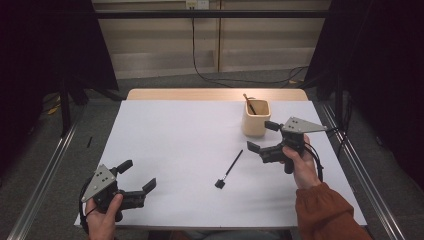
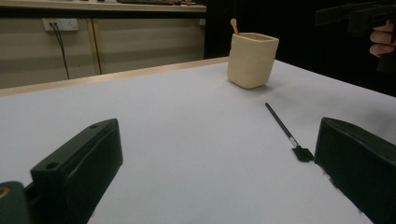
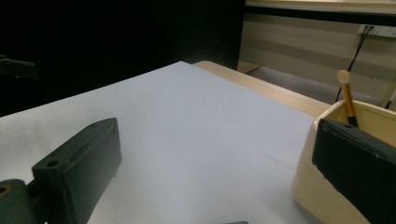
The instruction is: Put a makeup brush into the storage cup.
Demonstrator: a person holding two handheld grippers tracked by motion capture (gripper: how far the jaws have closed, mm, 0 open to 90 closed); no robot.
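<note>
A cream square cup point(image 1: 256, 118) stands at the back right of the white table point(image 1: 165, 145), with a wooden-handled brush point(image 1: 249, 103) leaning inside it. A thin black brush point(image 1: 229, 169) lies flat on the table in front of the cup, its head toward me. My right gripper point(image 1: 260, 136) hovers open just right of the cup, nothing between its jaws. My left gripper point(image 1: 137, 176) is open near the front left corner, also with nothing in it. In the left gripper view the black brush point(image 2: 283, 129) lies ahead to the right and the cup point(image 2: 251, 59) stands beyond. In the right gripper view the cup point(image 3: 322, 186) sits close by the right jaw.
The table's wooden back edge point(image 1: 215, 94) shows beyond the white sheet. Metal rails point(image 1: 45, 165) run along both sides of the table. Cables point(image 1: 200, 70) trail across the floor behind, toward a wall socket.
</note>
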